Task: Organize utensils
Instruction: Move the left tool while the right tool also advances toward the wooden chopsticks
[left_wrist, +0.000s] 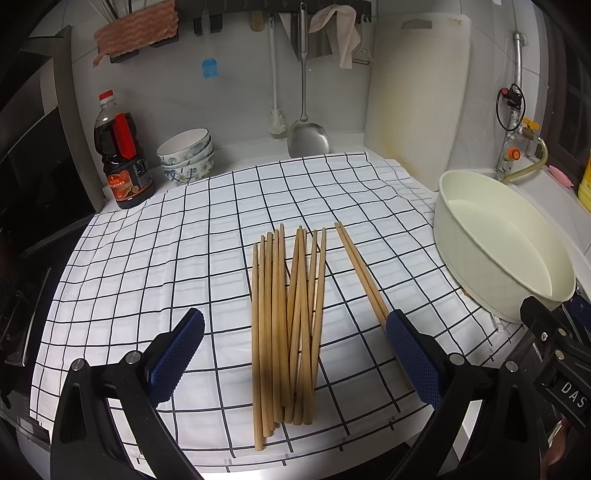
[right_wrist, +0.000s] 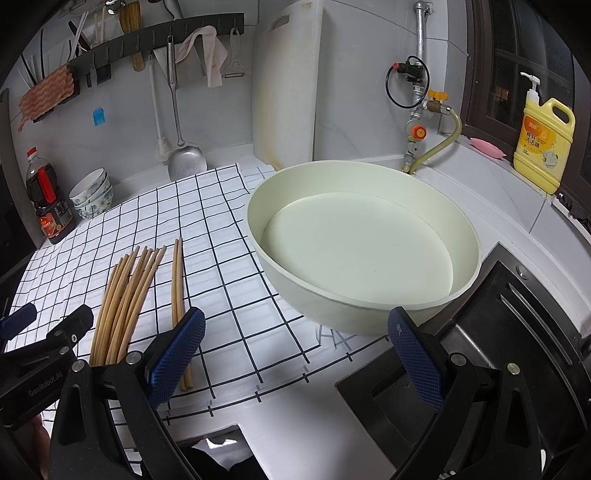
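We find both hand-held grippers, left and right, wide open and empty. The chopsticks lie loose on the checked cloth, beside the basin. We judge gathering not yet begun; the next move calls for closing on the bundle.

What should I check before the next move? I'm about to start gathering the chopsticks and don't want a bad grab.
1. Left gripper open: ok.
2. Right gripper open and empty: ok.
3. Bundle of wooden chopsticks lies between the left gripper's fingers: ok.
4. Bundle lying parallel: not ok, several cross.
5. Separate pair of wooden chopsticks clear of the left gripper: not ok, its near end is behind a finger.
6. Round cream basin empty: ok.
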